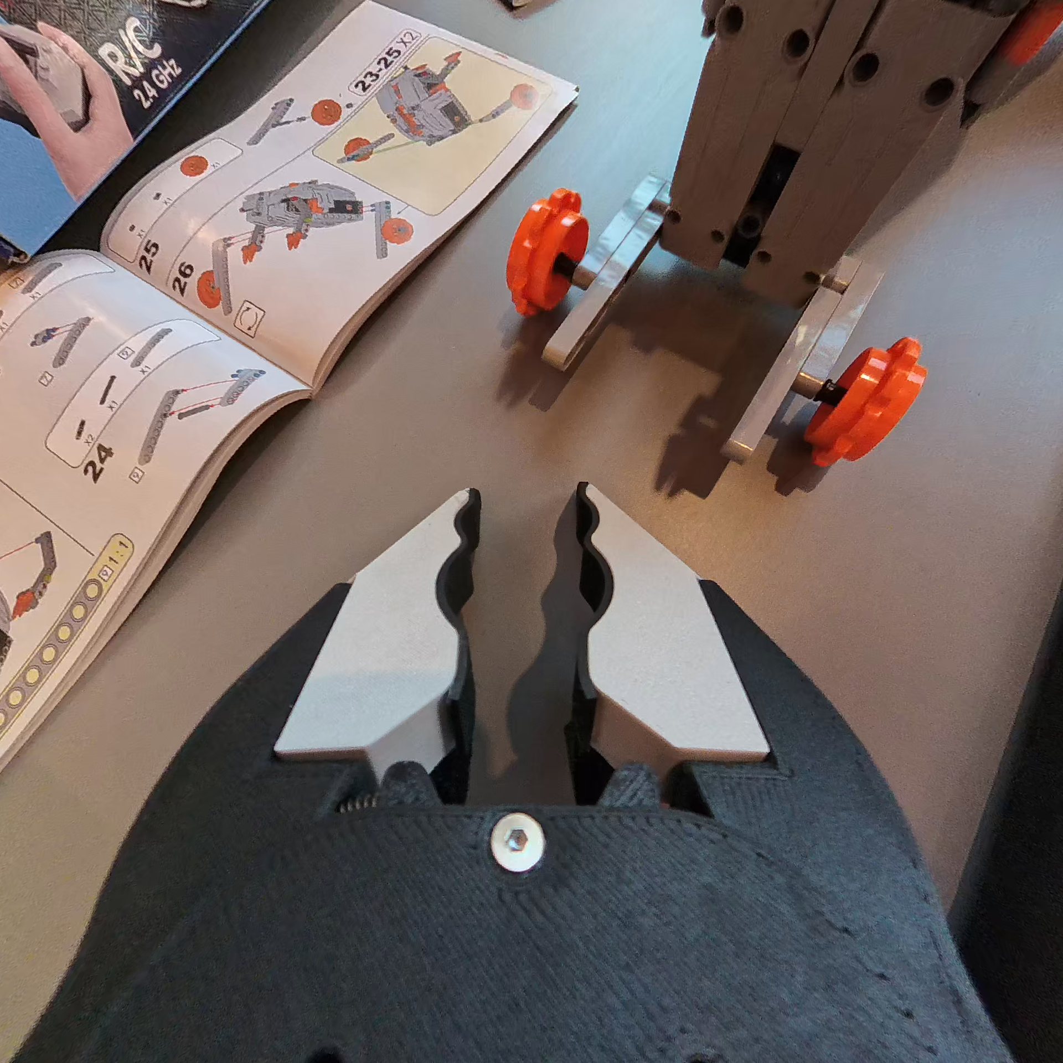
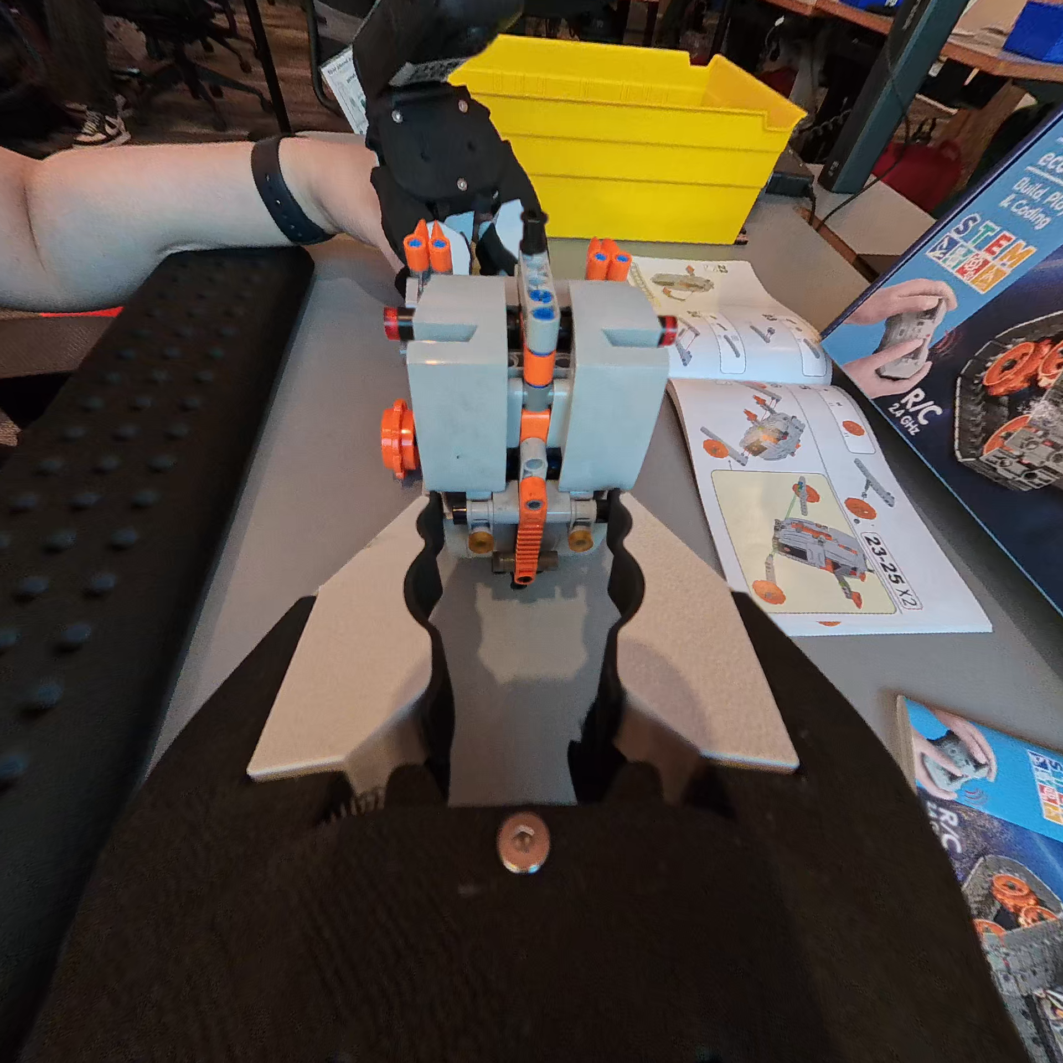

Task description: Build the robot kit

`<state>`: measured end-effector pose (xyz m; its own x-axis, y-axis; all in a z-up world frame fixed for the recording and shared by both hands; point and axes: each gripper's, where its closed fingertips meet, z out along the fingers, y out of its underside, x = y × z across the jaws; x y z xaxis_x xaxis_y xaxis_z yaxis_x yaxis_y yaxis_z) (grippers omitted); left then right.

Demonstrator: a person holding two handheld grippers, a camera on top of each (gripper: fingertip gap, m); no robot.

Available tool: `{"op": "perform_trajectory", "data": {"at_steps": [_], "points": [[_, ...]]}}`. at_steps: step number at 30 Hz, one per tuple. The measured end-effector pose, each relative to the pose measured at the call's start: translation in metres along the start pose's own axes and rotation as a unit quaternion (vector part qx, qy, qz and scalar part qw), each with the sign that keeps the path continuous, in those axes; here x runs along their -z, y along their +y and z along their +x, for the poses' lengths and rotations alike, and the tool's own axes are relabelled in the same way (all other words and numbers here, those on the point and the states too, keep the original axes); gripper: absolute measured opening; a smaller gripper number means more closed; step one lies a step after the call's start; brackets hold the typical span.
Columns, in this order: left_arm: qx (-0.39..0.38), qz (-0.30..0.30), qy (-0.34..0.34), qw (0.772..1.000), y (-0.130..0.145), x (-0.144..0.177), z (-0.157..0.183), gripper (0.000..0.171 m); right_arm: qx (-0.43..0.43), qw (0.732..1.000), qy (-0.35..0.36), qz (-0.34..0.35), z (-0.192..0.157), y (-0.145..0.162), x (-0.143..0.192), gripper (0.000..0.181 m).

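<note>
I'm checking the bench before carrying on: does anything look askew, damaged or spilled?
Nothing stands out. The grey and orange brick model stands upright between the right gripper's fingertips, the instruction booklet lies open flat, and the left gripper is open and empty.

Left gripper (image 1: 528, 500) body: matt black plastic with ridged, layered print lines; finger faces smooth matt grey. Screw (image 1: 517, 841): bright metal. Brick model (image 2: 538, 397): smooth, glossy grey and orange plastic. Booklet (image 1: 190, 322): satin paper. Table (image 1: 575, 420): smooth matt grey. Bin (image 2: 627, 144): glossy yellow plastic.
</note>
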<state>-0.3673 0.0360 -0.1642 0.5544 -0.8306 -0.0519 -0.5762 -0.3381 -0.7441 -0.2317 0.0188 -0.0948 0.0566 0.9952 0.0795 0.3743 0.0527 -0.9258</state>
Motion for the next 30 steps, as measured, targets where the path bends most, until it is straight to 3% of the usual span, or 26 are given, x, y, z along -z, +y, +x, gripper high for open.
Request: {"op": "perform_trajectory", "data": {"at_steps": [30], "points": [[0.005, 0.005, 0.000, 1.000, 0.001, 0.001, -0.001, 0.033, -0.002, 1.000, -0.021, -0.015, -0.002, 0.014, 0.003, 0.057]]}}
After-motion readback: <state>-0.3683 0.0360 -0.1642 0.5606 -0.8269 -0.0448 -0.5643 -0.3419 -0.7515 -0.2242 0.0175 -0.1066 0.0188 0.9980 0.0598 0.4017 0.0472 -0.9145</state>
